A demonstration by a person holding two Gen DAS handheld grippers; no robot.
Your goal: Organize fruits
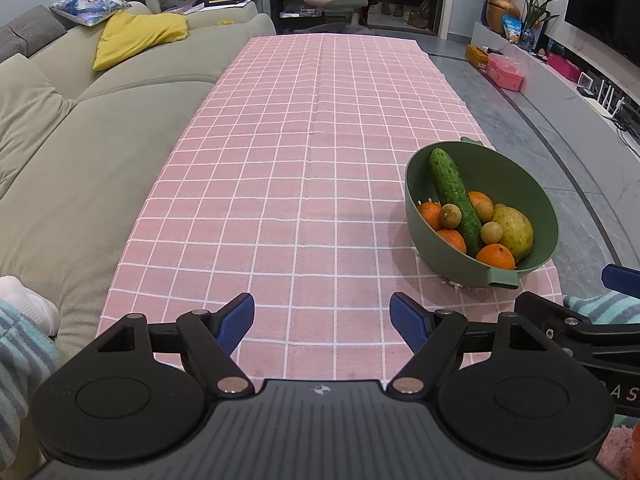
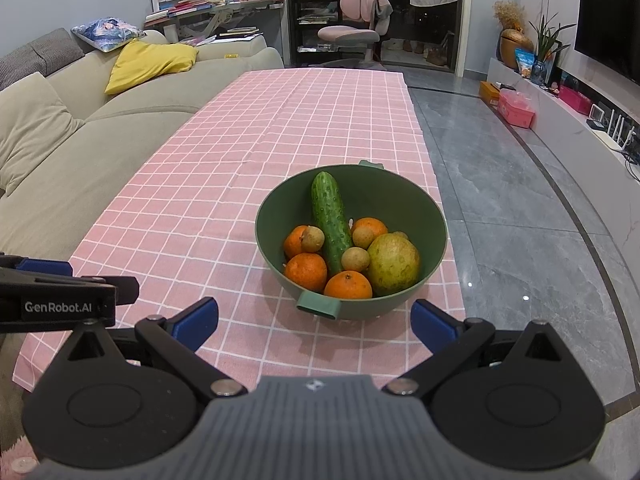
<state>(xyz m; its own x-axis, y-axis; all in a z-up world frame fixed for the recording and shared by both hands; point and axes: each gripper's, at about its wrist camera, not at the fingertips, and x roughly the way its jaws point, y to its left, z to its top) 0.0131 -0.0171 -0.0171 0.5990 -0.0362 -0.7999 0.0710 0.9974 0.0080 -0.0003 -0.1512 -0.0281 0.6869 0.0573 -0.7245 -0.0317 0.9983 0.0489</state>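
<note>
A green bowl (image 2: 424, 216) stands on the pink checked tablecloth (image 2: 240, 152) near its right edge; it also shows in the left wrist view (image 1: 536, 204). It holds a cucumber (image 2: 330, 222), several oranges (image 2: 306, 271), three small brown longans (image 2: 355, 259) and a yellow-green pear (image 2: 393, 264). My right gripper (image 2: 316, 318) is open and empty, just in front of the bowl's near handle (image 2: 318, 305). My left gripper (image 1: 322, 316) is open and empty over bare cloth, left of the bowl.
A beige sofa (image 1: 80, 152) runs along the table's left side. Grey tiled floor (image 2: 520, 208) lies to the right, with a low TV shelf (image 2: 568, 128) beyond. A pink desk chair (image 2: 352, 32) stands past the table's far end.
</note>
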